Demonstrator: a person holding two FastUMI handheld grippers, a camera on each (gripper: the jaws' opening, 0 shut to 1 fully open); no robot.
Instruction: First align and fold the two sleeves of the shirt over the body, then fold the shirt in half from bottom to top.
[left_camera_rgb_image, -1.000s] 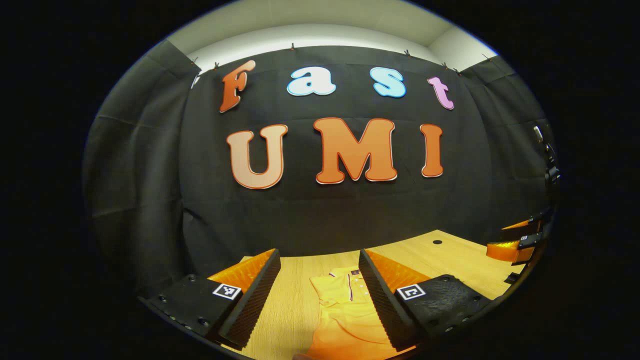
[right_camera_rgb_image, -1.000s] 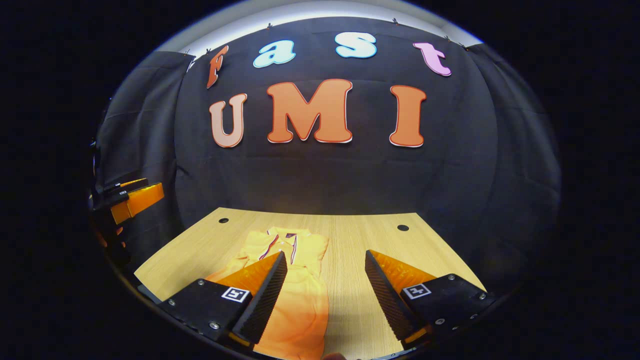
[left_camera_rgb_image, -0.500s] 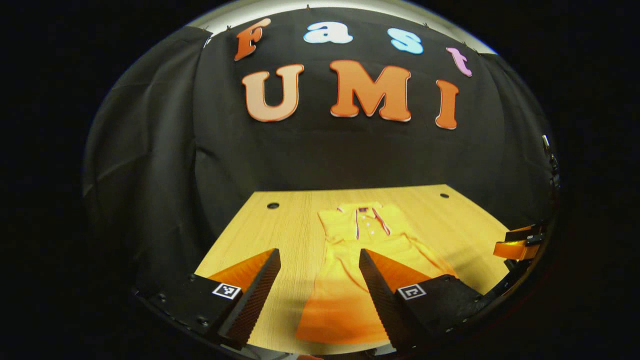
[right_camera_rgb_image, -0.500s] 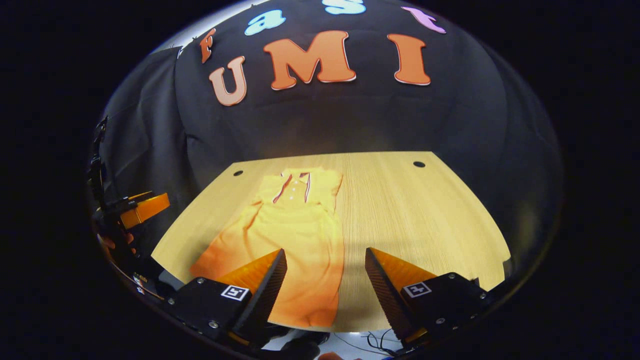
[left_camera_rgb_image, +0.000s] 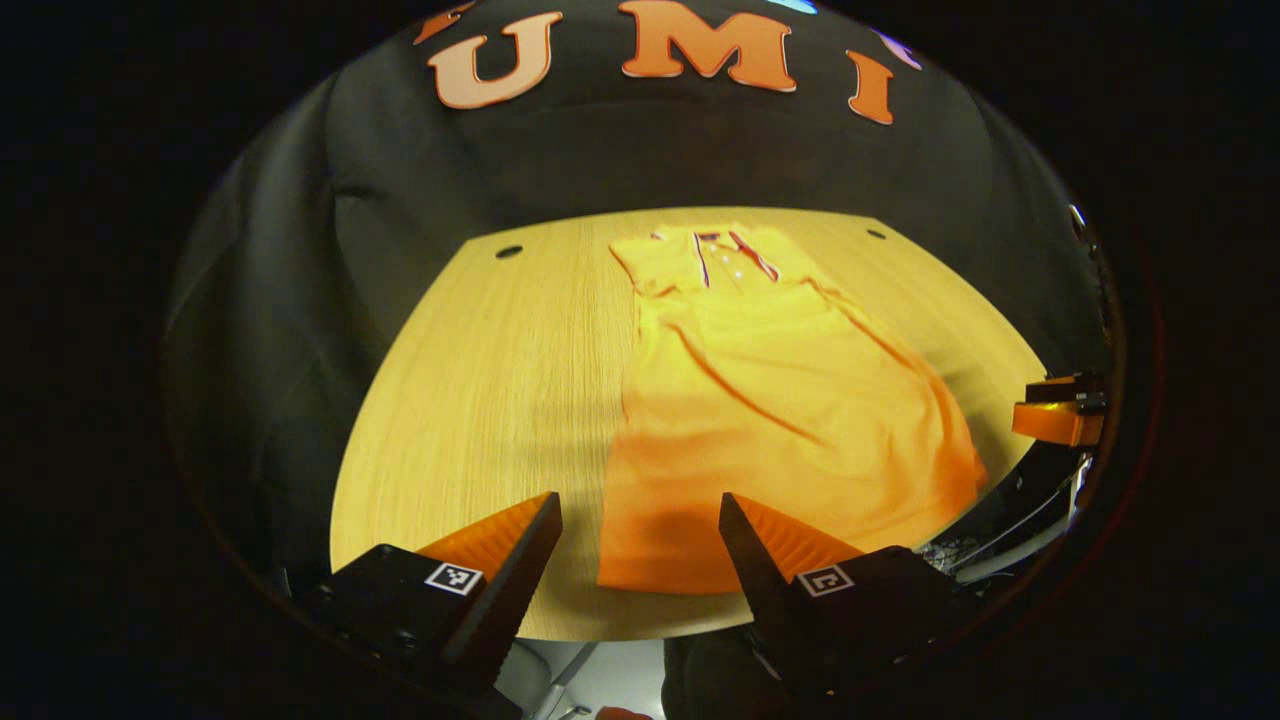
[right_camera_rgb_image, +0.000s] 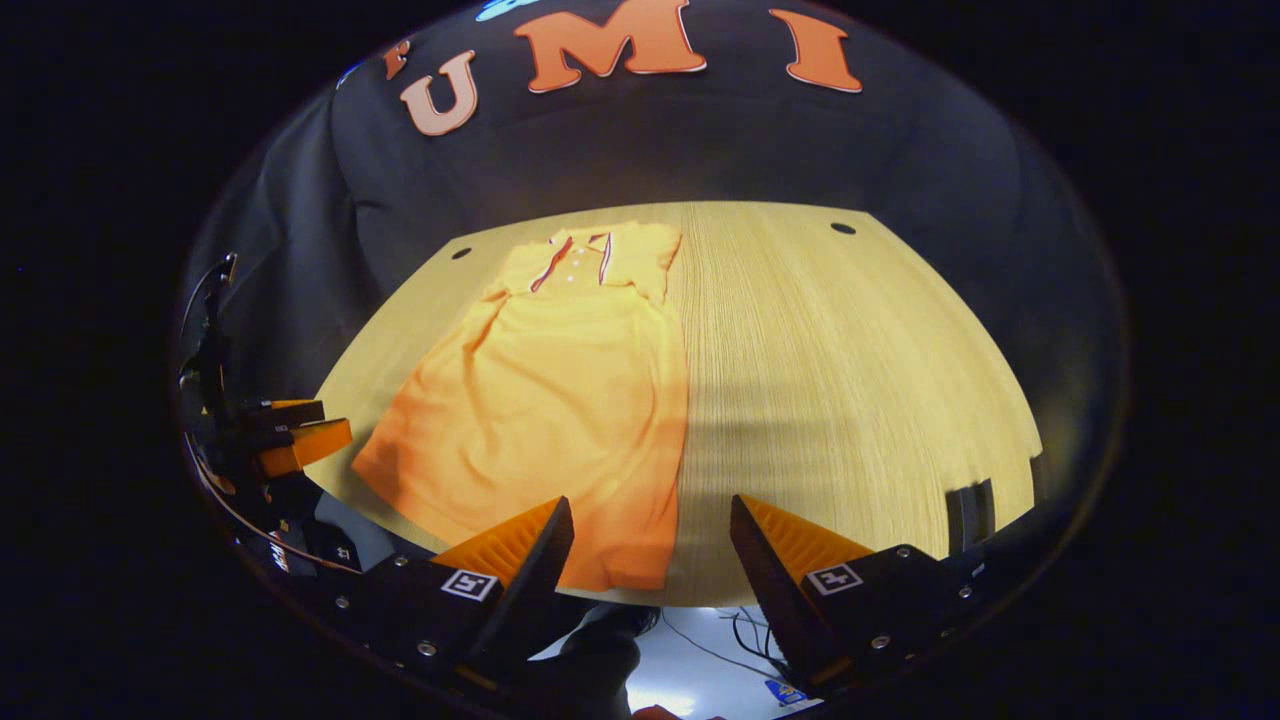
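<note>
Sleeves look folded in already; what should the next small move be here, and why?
Probably lower both open grippers to the shirt's near hem and pinch its two corners. The sleeves seem tucked over the body, the left gripper and right gripper hover apart above that edge on the table, so the bottom-to-top fold is what remains.

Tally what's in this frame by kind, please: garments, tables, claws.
Shirts: 1, the orange shirt
Tables: 1, the wooden table
Claws: 2, the left claw and the right claw, both open above the near table edge
Total: 4
</note>
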